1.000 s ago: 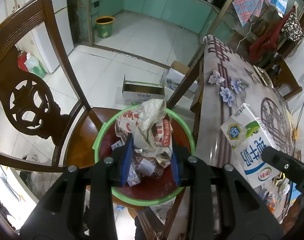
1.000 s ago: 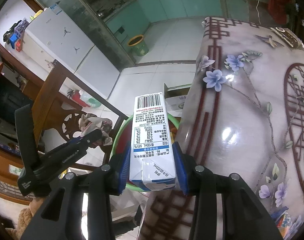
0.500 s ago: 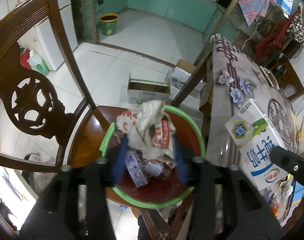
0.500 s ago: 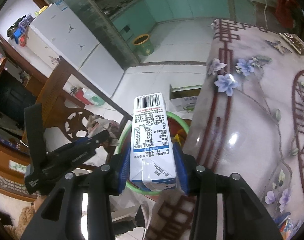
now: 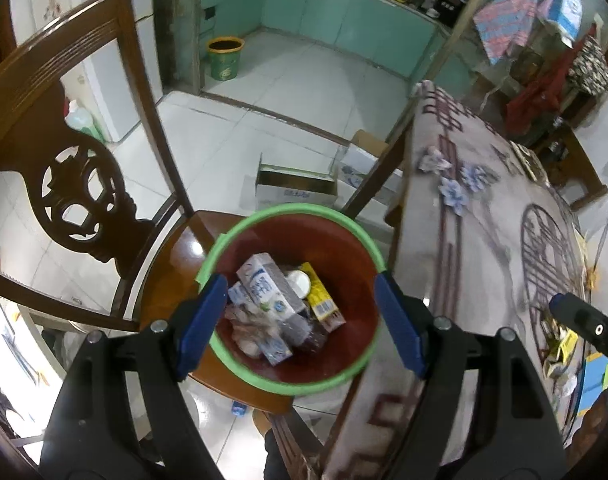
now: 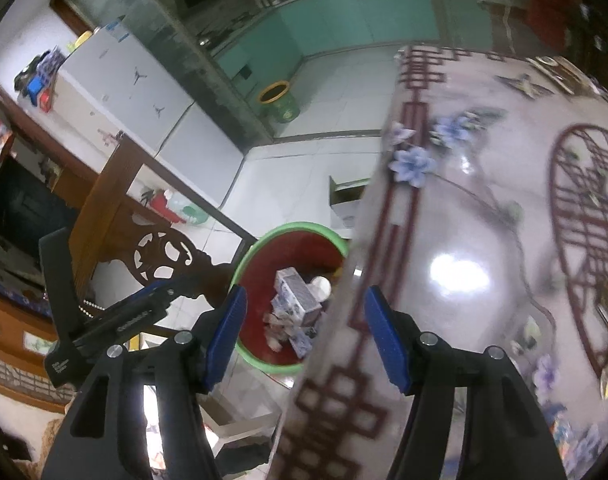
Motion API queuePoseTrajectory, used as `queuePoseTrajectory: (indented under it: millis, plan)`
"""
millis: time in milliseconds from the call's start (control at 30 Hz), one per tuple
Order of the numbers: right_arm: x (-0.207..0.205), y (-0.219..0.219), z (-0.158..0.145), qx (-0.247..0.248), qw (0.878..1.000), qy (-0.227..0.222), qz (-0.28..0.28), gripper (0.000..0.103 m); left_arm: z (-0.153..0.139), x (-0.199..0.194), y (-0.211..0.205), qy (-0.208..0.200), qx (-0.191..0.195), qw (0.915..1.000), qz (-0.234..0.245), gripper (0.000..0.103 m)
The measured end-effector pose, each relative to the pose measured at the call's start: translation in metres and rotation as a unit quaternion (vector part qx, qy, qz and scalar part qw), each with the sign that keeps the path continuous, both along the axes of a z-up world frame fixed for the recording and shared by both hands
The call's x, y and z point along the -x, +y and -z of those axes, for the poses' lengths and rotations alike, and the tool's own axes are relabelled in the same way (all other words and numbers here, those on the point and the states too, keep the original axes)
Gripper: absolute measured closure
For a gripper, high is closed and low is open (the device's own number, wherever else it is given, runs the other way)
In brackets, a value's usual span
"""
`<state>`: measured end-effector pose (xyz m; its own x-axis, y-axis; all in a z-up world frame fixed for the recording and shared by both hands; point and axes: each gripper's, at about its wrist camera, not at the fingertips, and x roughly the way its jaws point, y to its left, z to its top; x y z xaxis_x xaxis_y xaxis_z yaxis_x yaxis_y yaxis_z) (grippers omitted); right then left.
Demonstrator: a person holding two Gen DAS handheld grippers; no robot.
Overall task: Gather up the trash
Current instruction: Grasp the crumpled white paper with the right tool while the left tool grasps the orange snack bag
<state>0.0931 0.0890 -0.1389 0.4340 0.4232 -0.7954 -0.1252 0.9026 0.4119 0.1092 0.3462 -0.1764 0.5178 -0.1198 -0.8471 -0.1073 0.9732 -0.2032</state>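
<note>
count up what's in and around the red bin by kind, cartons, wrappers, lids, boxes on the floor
milk cartons in the bin: 1, the large one; smaller ones below it are too jumbled to count
yellow wrapper: 1
white round lid: 1
cardboard boxes on the floor: 2
total clearly seen: 5

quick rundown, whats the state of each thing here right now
left tongs: jaws opening, nothing between them
right tongs: jaws opening, nothing between them
basin: upright on the chair seat, holding trash
milk carton: lying on its side in the basin
chair: upright beside the table
</note>
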Motion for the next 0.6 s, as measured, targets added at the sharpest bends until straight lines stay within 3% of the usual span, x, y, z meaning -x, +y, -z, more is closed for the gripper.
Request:
queuePoseTrajectory:
  millis: [333,400,600]
  plan:
    - [0.058,-0.128,-0.006,-0.004,0.996,-0.006,0.085,0.035,-0.016,0.037,-0.103,-0.008,-0.007,0.998,0.063,0.024]
    - [0.073,-0.161,-0.004,0.013,0.994,-0.003,0.107,0.026,-0.017,0.045,-0.131,-0.007,-0.006,0.9965,0.083,0.023]
    - [0.125,-0.275,0.023,0.106,0.978,0.035,0.174,0.025,-0.009,0.075,-0.216,0.008,0.0,0.9895,0.145,0.016]
